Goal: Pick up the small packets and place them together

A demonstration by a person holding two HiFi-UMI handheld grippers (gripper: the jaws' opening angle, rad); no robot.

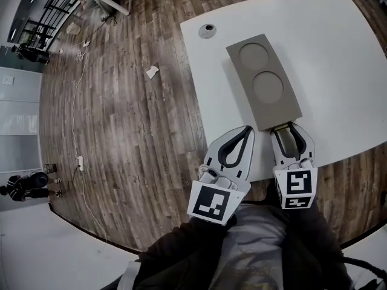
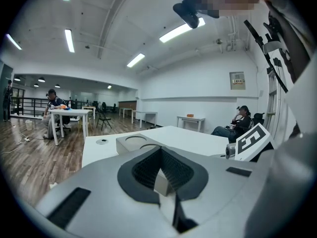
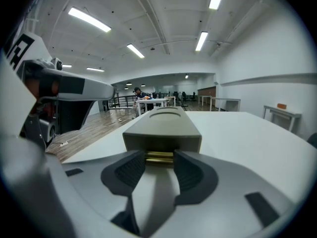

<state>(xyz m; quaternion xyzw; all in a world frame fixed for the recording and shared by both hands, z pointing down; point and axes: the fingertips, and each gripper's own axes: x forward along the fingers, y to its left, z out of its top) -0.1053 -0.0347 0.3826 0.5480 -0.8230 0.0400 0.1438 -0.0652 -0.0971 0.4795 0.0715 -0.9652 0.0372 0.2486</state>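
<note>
Right gripper [image 1: 285,132]: fingers apart, pressing on nothing. Gold small packets [image 3: 159,156] lie stacked between fingertips, in open near end of grey box [image 1: 264,80]. Probably lined up for pulling stack out. Left gripper [image 1: 239,139]: fingers together, empty, waiting beside box corner.

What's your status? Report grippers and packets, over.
Left gripper shut, empty. Right gripper open at the box's open end. Gold packets inside it, not gripped. Nothing in the way.

We see only the gold ends of the packets [image 3: 159,156]; the rest hides inside the grey holder [image 3: 163,125].
</note>
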